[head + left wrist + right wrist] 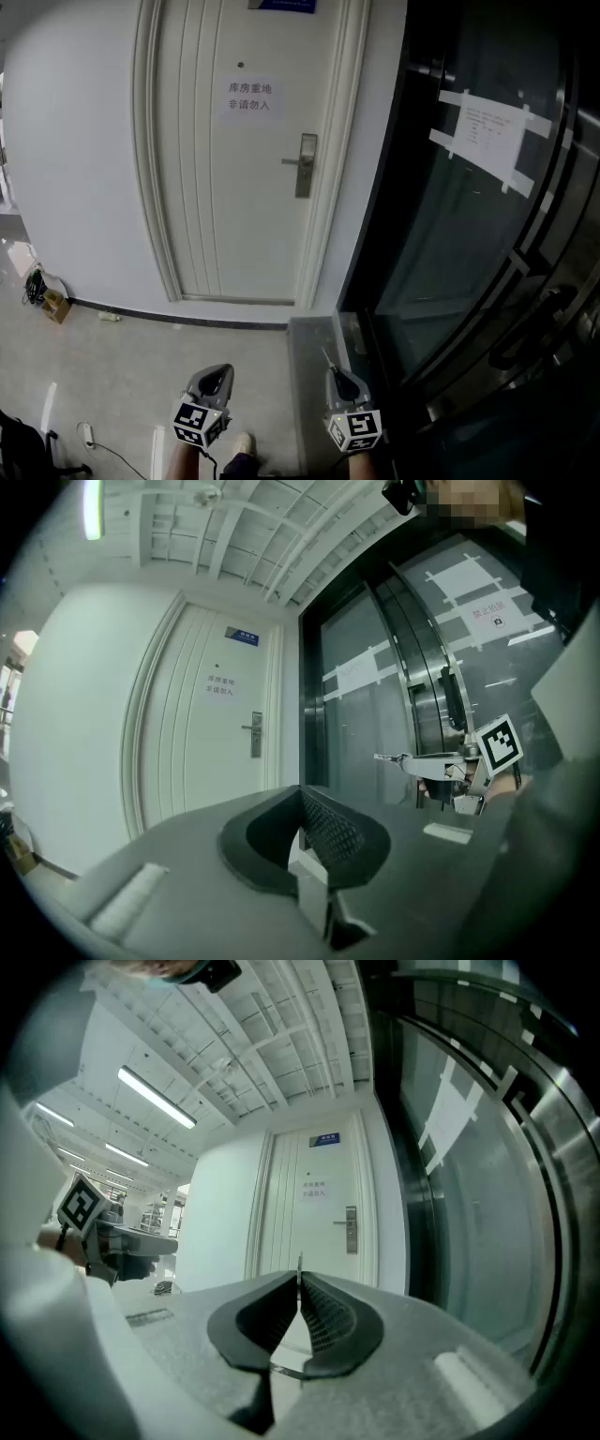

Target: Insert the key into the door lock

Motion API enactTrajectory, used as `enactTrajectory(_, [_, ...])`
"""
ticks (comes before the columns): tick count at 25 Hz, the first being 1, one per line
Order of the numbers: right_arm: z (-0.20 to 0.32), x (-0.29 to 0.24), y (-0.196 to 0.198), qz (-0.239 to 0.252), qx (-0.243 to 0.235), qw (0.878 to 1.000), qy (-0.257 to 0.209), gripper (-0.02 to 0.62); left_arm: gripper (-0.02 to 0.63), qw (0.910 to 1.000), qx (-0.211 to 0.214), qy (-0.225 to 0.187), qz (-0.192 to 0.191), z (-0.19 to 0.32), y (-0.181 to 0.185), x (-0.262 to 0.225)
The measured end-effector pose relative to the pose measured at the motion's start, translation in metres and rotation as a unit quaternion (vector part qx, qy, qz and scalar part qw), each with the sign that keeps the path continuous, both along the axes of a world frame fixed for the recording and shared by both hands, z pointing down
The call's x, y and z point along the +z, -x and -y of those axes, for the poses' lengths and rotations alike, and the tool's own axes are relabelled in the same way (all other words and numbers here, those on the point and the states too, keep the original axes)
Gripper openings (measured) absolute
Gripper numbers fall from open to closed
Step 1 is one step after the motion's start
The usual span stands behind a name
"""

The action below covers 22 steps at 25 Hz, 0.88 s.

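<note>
Counts: two grippers, one key, one door, one lock plate, one lever handle.

Right gripper (339,380): jaws pinched narrow on the key (327,359), with the thin blade sticking out past the tips.

Left gripper (217,377): jaws pressed together pad on pad, carrying nothing.

Both sit side by side low in the head view, held level and aimed at the white door (244,206). The lock plate (306,166) is on the door's right side, and the lever handle (291,161) points left from it. The key is well apart from the lock, with a stretch of floor (141,366) between them.

Around:
- One paper sign (250,98) is on the door.
- One blue plaque (281,5) sits above the sign, cut off by the top edge.
- A dark glass wall (441,253) stands to the right, near the right gripper, with a taped sheet (483,136) on it.
- A cardboard box (54,306) sits against the wall at far left, off the line to the door.
- One shoe (244,442) shows between the grippers at the bottom edge.

Hard to make out:
- The keyhole is too small to see in any view.
- The key's head is buried in the jaws.
- The hands are cut off at the bottom edge of the head view.
</note>
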State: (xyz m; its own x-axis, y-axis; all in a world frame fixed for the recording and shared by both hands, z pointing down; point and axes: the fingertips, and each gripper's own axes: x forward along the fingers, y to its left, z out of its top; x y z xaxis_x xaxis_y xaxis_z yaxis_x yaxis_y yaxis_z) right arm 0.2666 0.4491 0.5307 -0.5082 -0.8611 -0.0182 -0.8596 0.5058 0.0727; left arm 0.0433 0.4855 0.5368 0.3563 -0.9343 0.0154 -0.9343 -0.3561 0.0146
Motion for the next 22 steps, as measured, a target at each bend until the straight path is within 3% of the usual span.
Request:
enactTrajectory(10, [0.035, 0.005, 0.013, 0.002, 0.006, 1.0, 0.007, 0.011, 0.002, 0.9999, 0.01, 0.0, -0.001, 0.042, 0.012, 0.0])
enactTrajectory(22, [0.116, 0.005, 0.049, 0.003, 0.022, 1.0, 0.016, 0.011, 0.003, 0.9997, 0.023, 0.007, -0.005, 0.125, 0.046, -0.002])
